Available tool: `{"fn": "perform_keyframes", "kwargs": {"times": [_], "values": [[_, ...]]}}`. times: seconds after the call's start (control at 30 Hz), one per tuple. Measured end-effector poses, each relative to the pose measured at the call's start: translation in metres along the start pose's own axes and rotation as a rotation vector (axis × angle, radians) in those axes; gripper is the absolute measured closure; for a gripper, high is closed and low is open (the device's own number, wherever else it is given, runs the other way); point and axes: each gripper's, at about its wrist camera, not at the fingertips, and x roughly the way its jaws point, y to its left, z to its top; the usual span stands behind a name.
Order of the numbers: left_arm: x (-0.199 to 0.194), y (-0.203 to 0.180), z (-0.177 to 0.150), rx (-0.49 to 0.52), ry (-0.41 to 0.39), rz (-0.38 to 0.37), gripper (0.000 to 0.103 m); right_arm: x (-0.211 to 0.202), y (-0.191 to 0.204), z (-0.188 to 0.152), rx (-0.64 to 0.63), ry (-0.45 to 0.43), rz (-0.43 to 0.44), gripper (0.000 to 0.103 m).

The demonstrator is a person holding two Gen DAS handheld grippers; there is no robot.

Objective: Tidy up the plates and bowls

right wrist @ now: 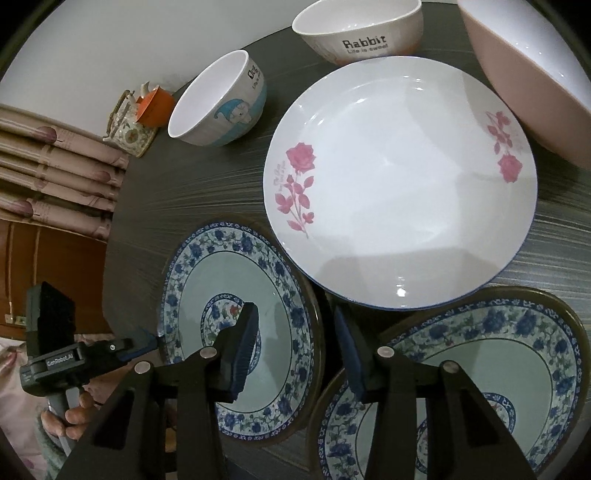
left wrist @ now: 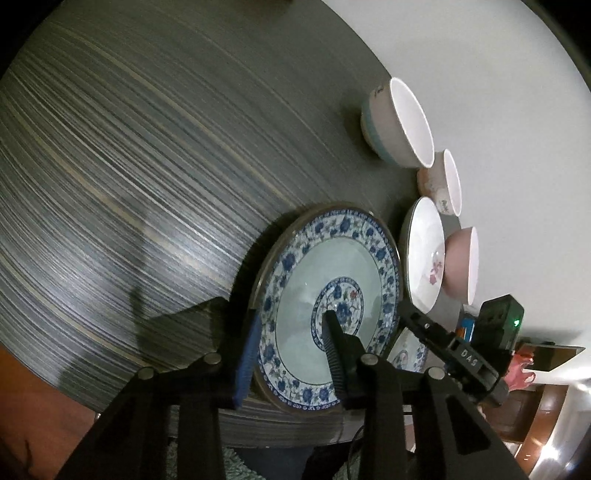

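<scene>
A blue-floral plate (left wrist: 306, 280) (right wrist: 207, 280) lies near the front edge of the dark striped table (left wrist: 147, 166). My left gripper (left wrist: 291, 317) straddles its left rim, outer pad against the rim and inner finger over the well; whether they press is unclear. My right gripper (right wrist: 295, 310) straddles the opposite rim, and a dark gap shows between the rim and the outer pad. A second blue-floral plate (right wrist: 480, 369) lies to the right. Behind them are a white rose plate (right wrist: 399, 184), a pink bowl (right wrist: 535, 74), a "Rabbit" bowl (right wrist: 358, 29) and a blue-banded bowl (right wrist: 218, 99).
A teapot (right wrist: 129, 125) and an orange box (right wrist: 155, 107) stand at the table's far left edge by the white wall. A hand (right wrist: 74, 413) holds the left gripper's handle. In the left wrist view, bare tabletop stretches left of the plate.
</scene>
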Motion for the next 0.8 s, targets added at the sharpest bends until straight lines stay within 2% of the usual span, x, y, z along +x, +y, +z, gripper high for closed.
{"fn": "perform_keyframes", "kwargs": {"times": [0.17, 0.47, 0.6, 0.8], "values": [[0.004, 0.007, 0.002, -0.008, 0.006, 0.041, 0.07, 0.005, 0.0, 0.002, -0.011, 0.01, 0.002, 0.063], [0.02, 0.009, 0.003, 0.007, 0.04, 0.073, 0.088, 0.015, 0.002, 0.004, -0.014, 0.028, -0.012, 0.074], [0.02, 0.004, 0.004, 0.042, 0.017, 0.098, 0.09, 0.015, 0.001, 0.005, -0.015, 0.026, -0.033, 0.086], [0.003, 0.0, 0.006, 0.095, -0.037, 0.134, 0.09, 0.013, 0.009, -0.005, -0.034, 0.015, -0.035, 0.088]]}}
